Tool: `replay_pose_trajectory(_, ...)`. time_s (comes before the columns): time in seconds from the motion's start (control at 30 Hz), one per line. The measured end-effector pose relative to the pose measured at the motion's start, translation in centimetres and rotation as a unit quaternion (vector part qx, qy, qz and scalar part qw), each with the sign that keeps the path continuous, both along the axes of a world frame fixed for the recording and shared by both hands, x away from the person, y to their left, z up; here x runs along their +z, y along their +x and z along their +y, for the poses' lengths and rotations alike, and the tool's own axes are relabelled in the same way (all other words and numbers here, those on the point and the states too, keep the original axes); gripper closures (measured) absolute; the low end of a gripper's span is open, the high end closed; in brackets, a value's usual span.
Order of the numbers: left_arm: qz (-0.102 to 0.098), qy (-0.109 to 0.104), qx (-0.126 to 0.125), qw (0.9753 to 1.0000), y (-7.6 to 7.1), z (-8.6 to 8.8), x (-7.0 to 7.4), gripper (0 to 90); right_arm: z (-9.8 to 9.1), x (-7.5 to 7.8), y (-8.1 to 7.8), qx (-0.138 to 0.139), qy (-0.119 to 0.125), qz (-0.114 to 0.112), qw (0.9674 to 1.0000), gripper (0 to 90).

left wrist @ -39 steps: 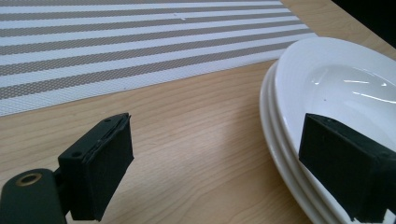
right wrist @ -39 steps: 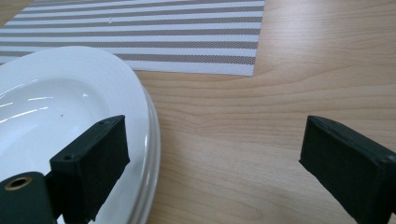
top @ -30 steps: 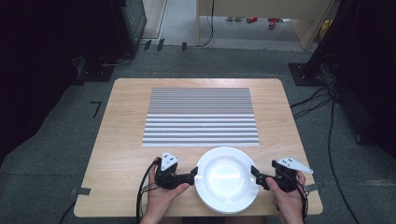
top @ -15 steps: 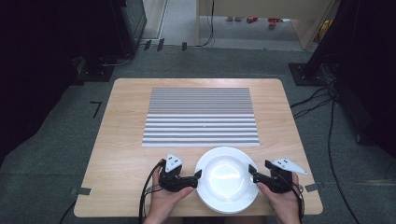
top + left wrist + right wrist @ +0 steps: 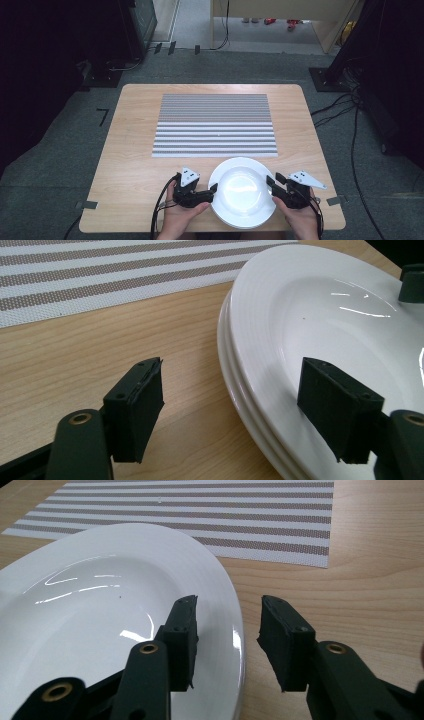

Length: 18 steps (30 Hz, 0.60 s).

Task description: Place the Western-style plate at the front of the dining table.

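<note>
My left tool [image 5: 214, 189] lies level at the plate's left rim, jaws straddling the edge: one over the white inner face, the other out over bare wood. They have just been closing, yet a gap remains on both sides, so nothing is pinched. My right tool [image 5: 270, 181] mirrors it at the right rim, its jaws also just closing and narrower, one above the plate's rim, the other outside; I see no firm contact. Both my hands [image 5: 181, 220] reach in from the near edge, wrists low. The plate [image 5: 242, 192] sits on another plate at the desk's [image 5: 130, 165] near edge, just before the striped mat [image 5: 215, 125].
</note>
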<state>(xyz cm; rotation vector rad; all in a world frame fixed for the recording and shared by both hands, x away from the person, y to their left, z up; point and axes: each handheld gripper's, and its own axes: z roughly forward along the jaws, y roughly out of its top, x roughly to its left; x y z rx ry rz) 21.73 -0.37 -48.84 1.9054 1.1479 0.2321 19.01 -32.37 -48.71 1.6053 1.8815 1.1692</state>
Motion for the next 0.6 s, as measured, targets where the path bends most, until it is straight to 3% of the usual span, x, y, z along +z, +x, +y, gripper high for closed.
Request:
replay_pose_trajectory(0.37, -0.003, -0.019, -0.027, 0.9995, -0.39, -0.12, 0.01, 53.4, -0.04, -0.07, 0.03, 0.001, 0.015, 0.0, 0.9999, 73.3)
replay_pose_trajectory(0.6, -0.005, -0.026, -0.032, 0.9992, -0.57, -0.18, -0.01, 59.3, -0.62, -0.12, 0.18, -0.003, 0.045, 0.008, 0.9989, 73.8)
